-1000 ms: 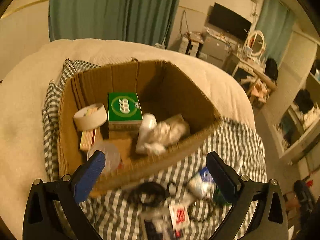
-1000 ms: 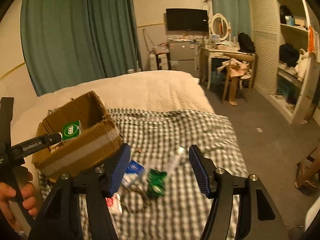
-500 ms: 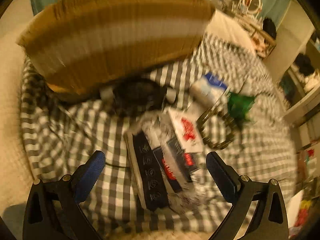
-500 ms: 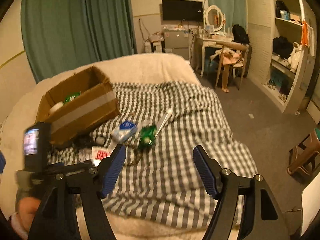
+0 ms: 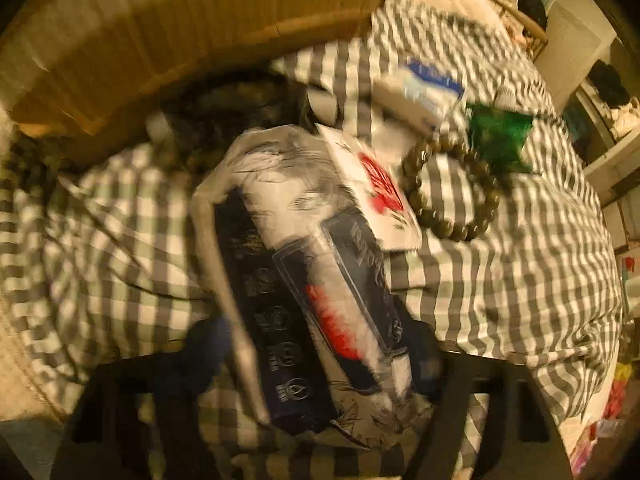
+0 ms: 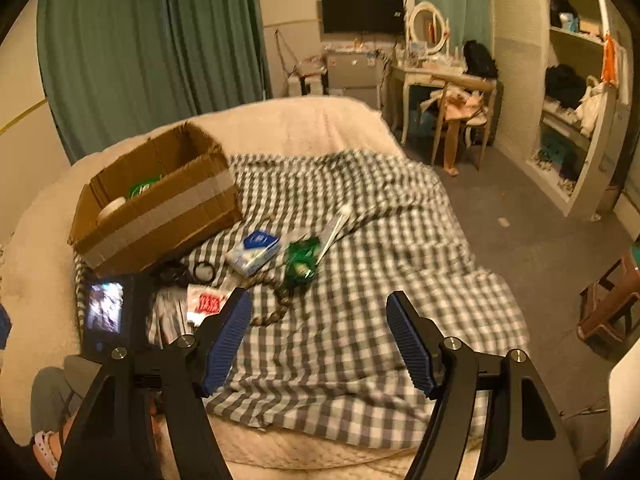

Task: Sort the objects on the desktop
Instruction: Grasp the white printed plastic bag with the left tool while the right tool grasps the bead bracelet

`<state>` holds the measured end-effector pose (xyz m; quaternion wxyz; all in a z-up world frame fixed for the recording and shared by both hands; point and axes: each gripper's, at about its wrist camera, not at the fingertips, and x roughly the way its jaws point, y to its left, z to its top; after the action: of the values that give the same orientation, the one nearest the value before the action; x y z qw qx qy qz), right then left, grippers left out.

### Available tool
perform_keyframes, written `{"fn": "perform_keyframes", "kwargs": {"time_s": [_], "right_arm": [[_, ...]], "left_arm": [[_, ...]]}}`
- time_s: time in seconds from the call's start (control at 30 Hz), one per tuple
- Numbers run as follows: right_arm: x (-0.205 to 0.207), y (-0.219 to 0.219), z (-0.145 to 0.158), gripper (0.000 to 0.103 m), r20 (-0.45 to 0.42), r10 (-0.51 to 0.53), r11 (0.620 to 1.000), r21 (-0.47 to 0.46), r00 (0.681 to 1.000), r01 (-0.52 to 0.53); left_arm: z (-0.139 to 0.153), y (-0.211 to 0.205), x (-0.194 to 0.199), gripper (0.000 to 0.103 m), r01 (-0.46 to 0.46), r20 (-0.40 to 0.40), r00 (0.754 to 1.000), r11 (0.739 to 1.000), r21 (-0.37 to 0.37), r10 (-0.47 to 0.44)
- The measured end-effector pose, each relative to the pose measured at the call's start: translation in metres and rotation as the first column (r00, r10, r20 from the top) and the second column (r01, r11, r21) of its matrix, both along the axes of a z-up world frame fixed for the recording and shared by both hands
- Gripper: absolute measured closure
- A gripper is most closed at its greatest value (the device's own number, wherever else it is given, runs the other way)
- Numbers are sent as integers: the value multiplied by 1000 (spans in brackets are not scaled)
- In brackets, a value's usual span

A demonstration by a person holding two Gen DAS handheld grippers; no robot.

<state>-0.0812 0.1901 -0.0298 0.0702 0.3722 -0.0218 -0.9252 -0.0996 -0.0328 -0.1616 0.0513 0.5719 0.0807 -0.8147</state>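
Note:
In the left wrist view, which is blurred, my left gripper (image 5: 316, 356) is low over a plastic-wrapped dark package (image 5: 312, 280) with red and white print. Its fingers stand wide apart, one on each side of the package, so it is open. A red-and-white sachet (image 5: 376, 184), a bead bracelet (image 5: 456, 196), a green packet (image 5: 500, 136) and a blue-and-white tissue pack (image 5: 420, 92) lie beyond it. My right gripper (image 6: 320, 336) hangs open and empty above the checked cloth (image 6: 360, 320), to the right of the items. The cardboard box (image 6: 160, 208) sits at the back left.
A coiled black cable (image 6: 172, 274) lies against the box front. A white tube (image 6: 336, 228) rests beside the green packet (image 6: 302, 258). The left gripper's body with its lit screen (image 6: 106, 312) is at the lower left. A dresser, chair and shelves stand beyond the bed.
My left gripper has dropped from above the box down to the wrapped package, which now lies between its fingers. My right gripper has pulled back and risen, still open.

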Motion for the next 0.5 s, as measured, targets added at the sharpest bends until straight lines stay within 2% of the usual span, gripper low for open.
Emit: {"fn": "perform_keyframes", "kwargs": {"time_s": [0.07, 0.13, 0.2, 0.5], "right_arm": [[-4, -5, -11, 33, 26, 11, 1000, -3, 1000, -11], [-11, -11, -23, 33, 53, 17, 1000, 7, 998, -17], [-20, -17, -34, 33, 82, 34, 999, 0, 996, -34], [-60, -65, -86, 33, 169, 105, 994, -11, 980, -105]], "left_arm": [[13, -11, 5, 37, -76, -63, 995, 997, -23, 74], [25, -30, 8, 46, -152, -128, 980, 988, 27, 154], [29, -43, 9, 49, -193, -143, 969, 979, 65, 201], [32, -60, 2, 52, -244, -163, 953, 966, 82, 254]]}}
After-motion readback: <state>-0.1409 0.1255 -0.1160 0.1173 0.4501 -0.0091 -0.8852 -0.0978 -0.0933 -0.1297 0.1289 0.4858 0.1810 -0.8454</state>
